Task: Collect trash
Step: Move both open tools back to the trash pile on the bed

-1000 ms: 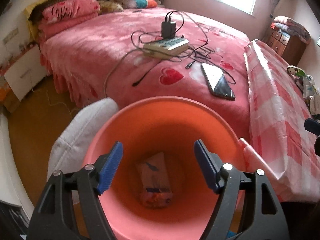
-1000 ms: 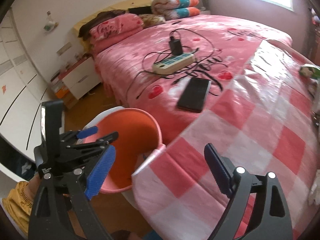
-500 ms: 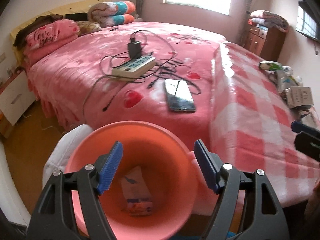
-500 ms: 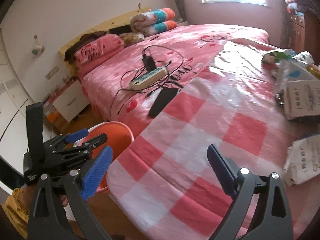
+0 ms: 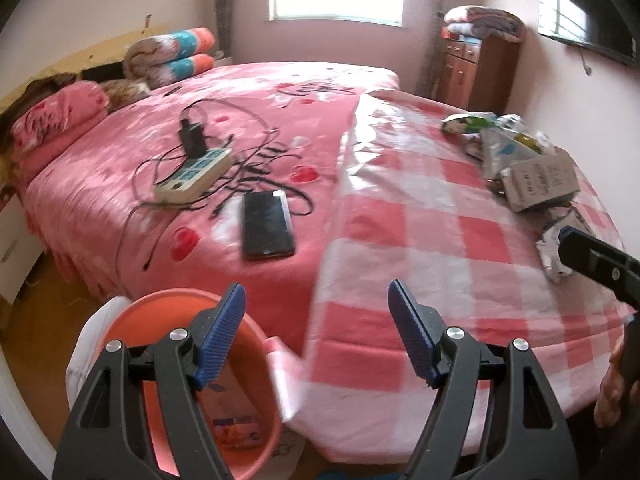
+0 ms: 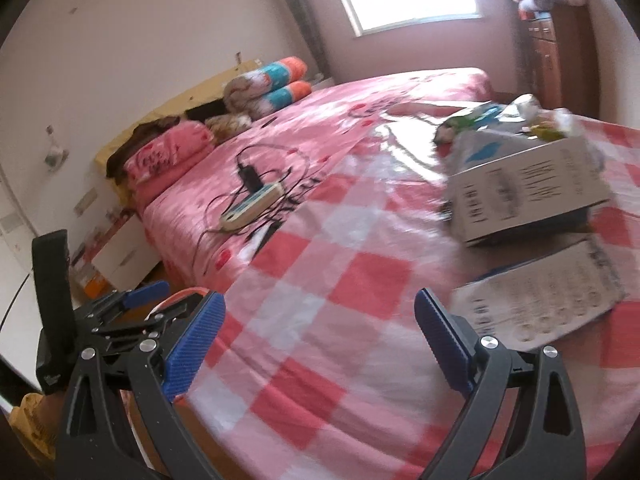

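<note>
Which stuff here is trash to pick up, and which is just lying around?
For the job:
orange bin
grey box
flat blister-pack carton
green snack bag

Just lying about:
phone
power strip
charger
rolled blankets

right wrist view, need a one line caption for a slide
Open right gripper hovers over the pink checked tablecloth, nearing a flattened white carton and a cardboard box.

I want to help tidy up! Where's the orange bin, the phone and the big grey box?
orange bin (image 5: pixel 256 364), left wrist view, inner wall.
phone (image 5: pixel 266 224), left wrist view, screen middle.
grey box (image 6: pixel 528 192), right wrist view, printed side.
</note>
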`<state>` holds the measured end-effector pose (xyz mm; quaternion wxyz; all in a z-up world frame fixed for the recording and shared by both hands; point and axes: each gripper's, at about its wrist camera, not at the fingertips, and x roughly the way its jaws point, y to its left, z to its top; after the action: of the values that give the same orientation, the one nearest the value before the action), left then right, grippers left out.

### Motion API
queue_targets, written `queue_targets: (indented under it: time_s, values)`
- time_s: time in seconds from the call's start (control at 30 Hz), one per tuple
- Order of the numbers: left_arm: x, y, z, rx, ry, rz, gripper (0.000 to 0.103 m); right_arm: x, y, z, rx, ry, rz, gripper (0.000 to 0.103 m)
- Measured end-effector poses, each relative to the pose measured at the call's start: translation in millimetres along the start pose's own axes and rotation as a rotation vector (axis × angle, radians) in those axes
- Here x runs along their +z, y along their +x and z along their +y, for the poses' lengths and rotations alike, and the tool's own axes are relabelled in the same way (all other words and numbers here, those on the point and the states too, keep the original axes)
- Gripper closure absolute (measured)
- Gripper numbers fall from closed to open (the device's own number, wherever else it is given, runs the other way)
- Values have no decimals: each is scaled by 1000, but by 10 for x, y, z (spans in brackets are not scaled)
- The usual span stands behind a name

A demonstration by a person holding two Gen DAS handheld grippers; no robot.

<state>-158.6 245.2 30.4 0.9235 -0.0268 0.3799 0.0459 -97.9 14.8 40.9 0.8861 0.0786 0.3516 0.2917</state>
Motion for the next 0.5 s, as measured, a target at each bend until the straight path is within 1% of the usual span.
queue_targets:
  time_s: [0.2, 0.3, 0.37, 0.4, 0.5]
  values:
    - [181, -17, -457, -50, 96, -20, 28, 71, -223, -375, -31, 76, -58, 9]
    - [289, -31, -754, -82, 185, -37, 28, 117, -354, -627, -52, 128, -90, 9]
    - [365, -24, -996, -109, 263, -45, 28, 150, -452, -838, -72, 173, -116, 9]
    - [408, -15, -1147, -126, 318, -50, 28, 163, -473, -914, -79, 189, -122, 9]
    - [482, 1, -1471, -144, 440, -77, 28, 200, -591, -1214, -98, 256, -149, 9]
